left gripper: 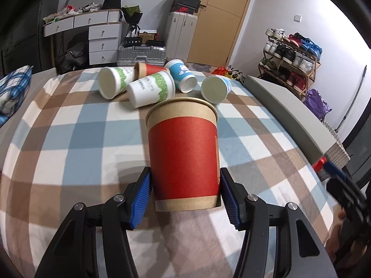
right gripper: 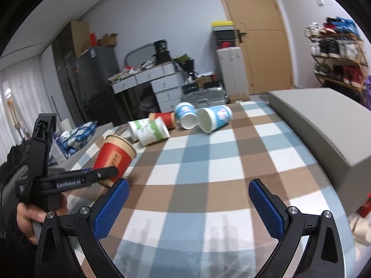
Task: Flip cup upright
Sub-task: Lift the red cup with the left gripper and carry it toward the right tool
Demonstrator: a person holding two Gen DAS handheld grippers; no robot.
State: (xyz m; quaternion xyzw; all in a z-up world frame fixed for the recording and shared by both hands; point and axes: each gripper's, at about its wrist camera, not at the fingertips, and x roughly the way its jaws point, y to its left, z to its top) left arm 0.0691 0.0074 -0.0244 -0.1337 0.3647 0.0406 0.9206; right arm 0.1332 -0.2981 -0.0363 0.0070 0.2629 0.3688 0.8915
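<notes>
A red and brown paper cup [left gripper: 183,153] stands mouth up between the blue pads of my left gripper [left gripper: 185,192], which is shut on its lower half. It sits on or just above the checked cloth. In the right wrist view the same cup [right gripper: 113,157] appears at the left, held by the left gripper [right gripper: 102,176]. My right gripper [right gripper: 189,206] is open and empty over the cloth, to the right of the cup. Several more cups lie on their sides farther back: two green-print ones [left gripper: 150,90], a red one [left gripper: 150,69] and two blue ones [left gripper: 180,74].
The checked cloth [left gripper: 69,125] covers a bed. A grey raised board [right gripper: 320,125] runs along its right edge. A blue checked pillow [left gripper: 14,85] lies at the left. Beyond the bed are a desk with drawers, suitcases, a door and a shoe rack.
</notes>
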